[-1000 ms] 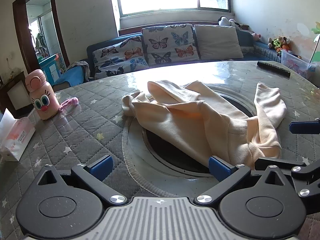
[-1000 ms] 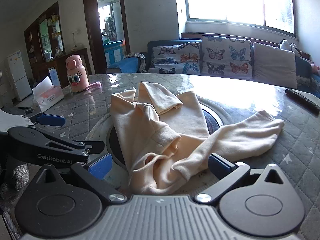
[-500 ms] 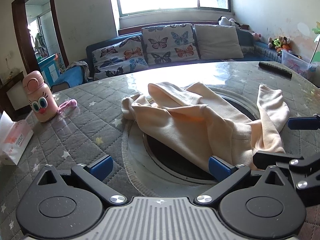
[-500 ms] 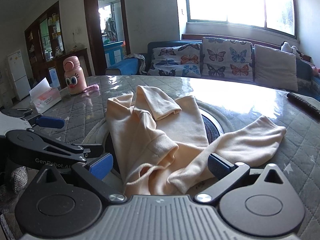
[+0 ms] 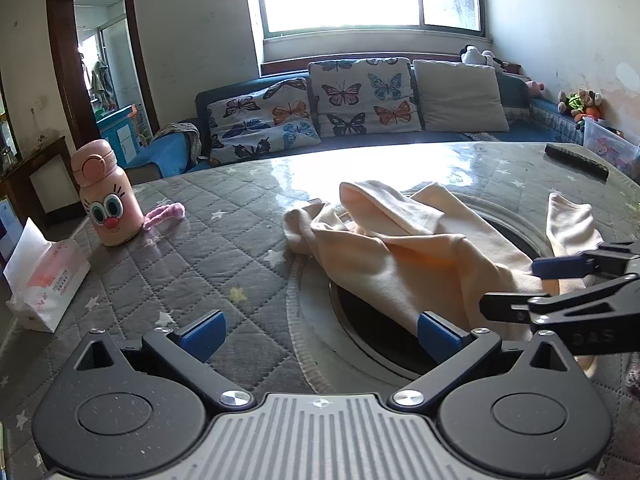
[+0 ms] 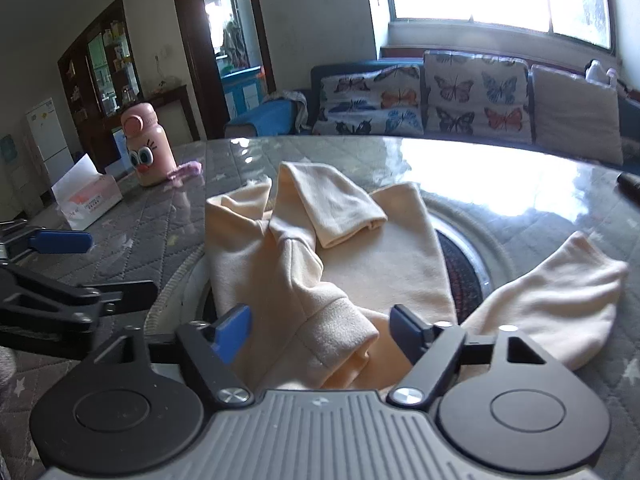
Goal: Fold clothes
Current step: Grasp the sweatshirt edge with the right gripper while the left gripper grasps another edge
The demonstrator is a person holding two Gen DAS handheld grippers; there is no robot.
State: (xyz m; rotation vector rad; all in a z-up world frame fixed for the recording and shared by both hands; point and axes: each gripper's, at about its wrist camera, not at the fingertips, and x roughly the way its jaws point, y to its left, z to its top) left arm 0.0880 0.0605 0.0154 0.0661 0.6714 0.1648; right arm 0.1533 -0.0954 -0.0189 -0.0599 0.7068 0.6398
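Both my grippers spread empty: cream sweatshirt cuff lies between right gripper fingers, left gripper farther off, sweatshirt right of it.

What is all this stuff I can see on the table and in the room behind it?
top: one, cream, crumpled mid-table over a dark round inset
table: one, grey quilted cover with stars
bottle: one, pink with cartoon face, far left of table
strap: one, pink, beside the bottle
tissue box: one, white and pink, left table edge
remote: one, black, far right of table
sofa: one, blue, under the window, with butterfly cushions
soft toys: several, right of sofa
fridge: one, white, far left
left claw: black, blue tips, open, at the top's edge
right claw: same, open, around a cuff
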